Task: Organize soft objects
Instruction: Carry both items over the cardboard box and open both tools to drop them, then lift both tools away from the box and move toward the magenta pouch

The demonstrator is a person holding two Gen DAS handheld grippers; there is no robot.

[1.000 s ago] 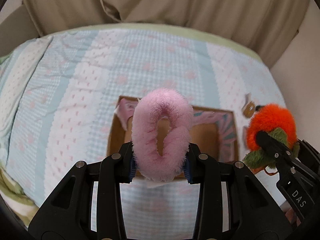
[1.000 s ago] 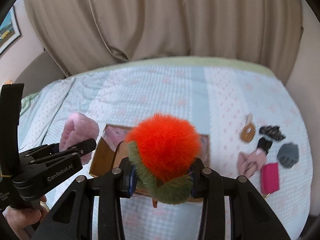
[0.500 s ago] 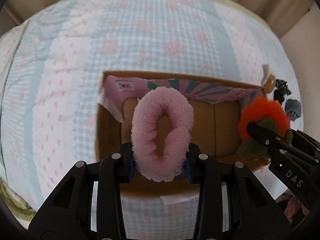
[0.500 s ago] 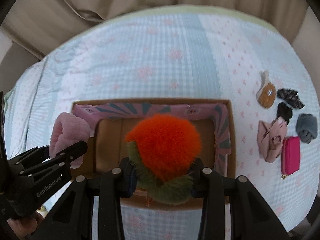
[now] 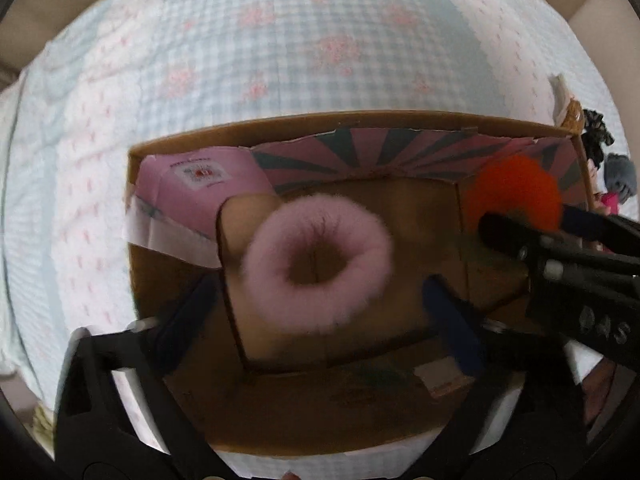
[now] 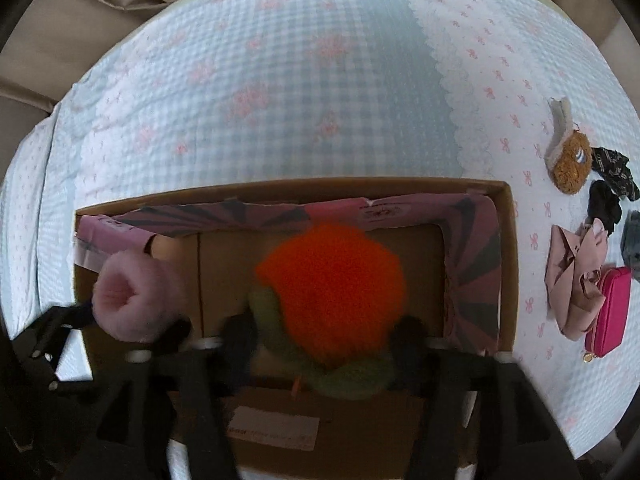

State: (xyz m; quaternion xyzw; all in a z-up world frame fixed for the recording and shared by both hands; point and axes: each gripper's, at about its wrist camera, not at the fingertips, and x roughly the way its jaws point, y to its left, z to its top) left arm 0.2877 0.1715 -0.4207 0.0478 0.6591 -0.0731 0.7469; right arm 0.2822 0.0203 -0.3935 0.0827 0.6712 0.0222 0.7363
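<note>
Both claws point down into the cardboard box [image 5: 360, 122] on the bed [image 5: 280, 40], jaws opening. The left claw [image 5: 320, 300] is spread wide around the pink fluffy ring [image 5: 316, 268], pads off it. The right claw [image 6: 324, 332] is letting go of the orange pompom [image 6: 336, 288] over the box floor.

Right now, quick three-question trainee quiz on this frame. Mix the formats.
1. True or false: the pink fluffy ring lies on the bedspread outside the cardboard box.
2. Which item is by the right tool? A. the pink ring B. the orange pom-pom C. the magenta pouch
3. Fill in: the left tool's jaws are ____ around the ring.

Key: 1 false, it is over the box's open inside. 2 B. 3 opening; its pads stand clear of the ring.
</note>
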